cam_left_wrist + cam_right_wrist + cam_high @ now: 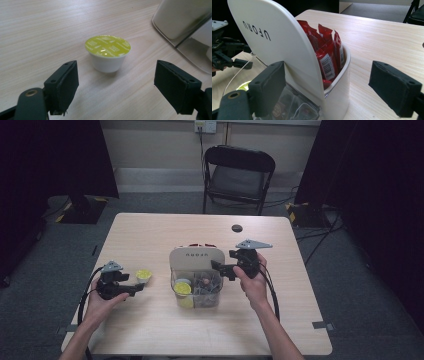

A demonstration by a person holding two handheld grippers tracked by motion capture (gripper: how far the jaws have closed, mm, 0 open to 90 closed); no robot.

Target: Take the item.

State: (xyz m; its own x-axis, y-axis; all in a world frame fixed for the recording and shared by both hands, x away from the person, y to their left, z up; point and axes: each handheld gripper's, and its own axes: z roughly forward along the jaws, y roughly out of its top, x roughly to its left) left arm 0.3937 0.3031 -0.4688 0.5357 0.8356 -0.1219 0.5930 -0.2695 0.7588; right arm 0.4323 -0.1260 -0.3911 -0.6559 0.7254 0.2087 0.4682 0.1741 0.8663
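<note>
High view: my left gripper (136, 287) sits just short of the yellow-lidded capsule (143, 275) on the table (150, 330).
Left gripper view: jaws wide apart, nothing held — capsule (108, 53) upright ahead.
Right gripper view: my right gripper (337, 92) gapes beside the white organiser (287, 50) — holding nothing.

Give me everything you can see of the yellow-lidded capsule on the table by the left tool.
The capsule is a small white cup, plastic by the look, tapering toward its base, sealed by a glossy yellow-green foil lid with faint print. It stands upright on the pale wooden table, lid up, apparently undamaged. It sits just ahead of the open left tool, clear of both pads; only the table touches it. The white organiser stands apart to its right.
</note>
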